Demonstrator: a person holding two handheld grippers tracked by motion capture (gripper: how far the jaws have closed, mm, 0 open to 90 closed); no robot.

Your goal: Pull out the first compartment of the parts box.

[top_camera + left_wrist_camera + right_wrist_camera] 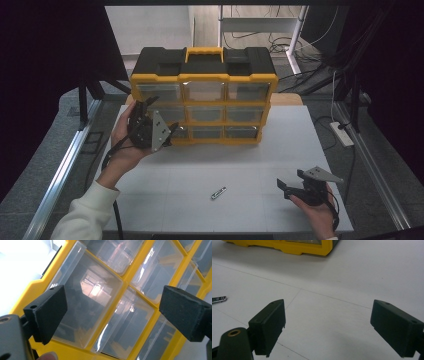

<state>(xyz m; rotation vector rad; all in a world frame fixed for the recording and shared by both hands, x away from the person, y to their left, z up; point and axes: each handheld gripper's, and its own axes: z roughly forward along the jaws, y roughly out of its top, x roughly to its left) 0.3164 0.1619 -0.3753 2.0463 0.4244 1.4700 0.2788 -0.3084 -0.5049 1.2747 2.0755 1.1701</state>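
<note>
In the high view, a yellow and black organizer case (204,95) stands upright at the upper middle of the frame, at the far edge of the white table (250,165). Its front shows nine clear drawers in three rows of three, counted from the yellow dividers. The left gripper (145,109) sits at the case's left side, in front of the middle-left and lower-left drawers, and it hides much of both; whether a jaw touches the case cannot be told here. One small dark battery-like stick (218,193) lies alone in the lower middle of the frame, well apart from the case; its markings are too small to read. The right gripper (289,183) rests low at the lower right, over bare table, its hand cut off by the bottom edge. One white sleeve (85,212) enters at the lower left.

In the left gripper view, the two black jaws stand wide apart, one at the lower left and one at the right edge, with nothing between them. Clear drawer fronts (87,300) of the case run tilted across the frame behind the jaws; glare hides what lies inside. The outer drawers are cut off by the frame.

In the right gripper view, the two jaws are spread wide over empty white table, holding nothing. The case's yellow base (287,246) is cut off along the top edge, and one end of the stick (219,299) peeks in at the left edge.
</note>
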